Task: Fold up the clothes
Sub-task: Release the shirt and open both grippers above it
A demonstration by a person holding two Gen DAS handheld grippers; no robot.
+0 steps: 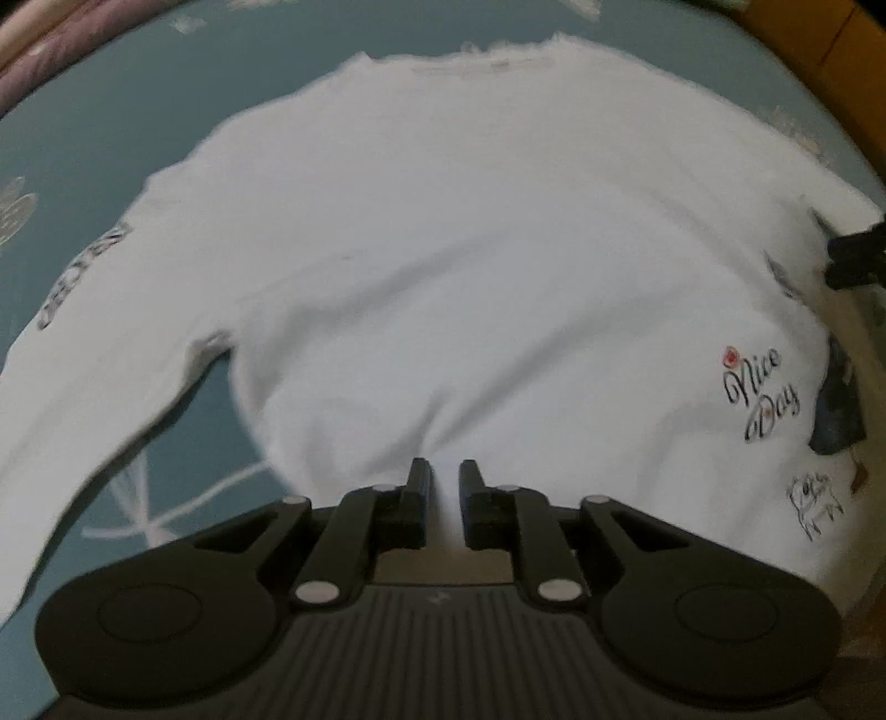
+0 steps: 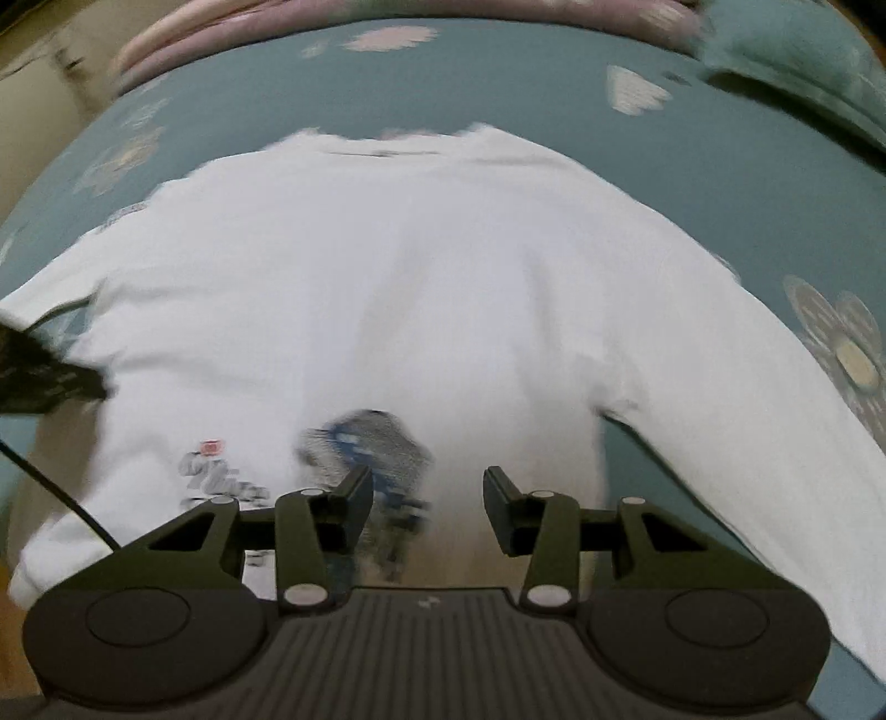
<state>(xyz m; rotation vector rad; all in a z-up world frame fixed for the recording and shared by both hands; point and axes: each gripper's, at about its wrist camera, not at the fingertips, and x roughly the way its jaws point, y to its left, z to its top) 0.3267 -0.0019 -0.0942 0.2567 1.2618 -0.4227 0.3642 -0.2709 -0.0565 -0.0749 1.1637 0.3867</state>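
A white long-sleeved shirt (image 1: 443, 221) (image 2: 443, 277) lies spread flat on a teal flowered bedsheet (image 1: 83, 138), its collar at the far end. "Nice Day" lettering (image 1: 761, 399) and a blue printed figure (image 2: 371, 443) sit near the hem. My left gripper (image 1: 446, 471) is at the near hem with only a narrow gap between its fingers. White cloth fills that gap, and creases fan out from it. My right gripper (image 2: 426, 482) hovers open over the hem beside the blue print, holding nothing. Each gripper shows at the edge of the other's view (image 1: 855, 260) (image 2: 39, 376).
One sleeve (image 1: 83, 360) trails off to the left and the other (image 2: 747, 387) to the right over the sheet (image 2: 498, 83). A pink blanket (image 2: 387, 16) and a teal pillow (image 2: 803, 61) lie beyond the collar. Wooden floor (image 1: 830, 55) shows past the bed's edge.
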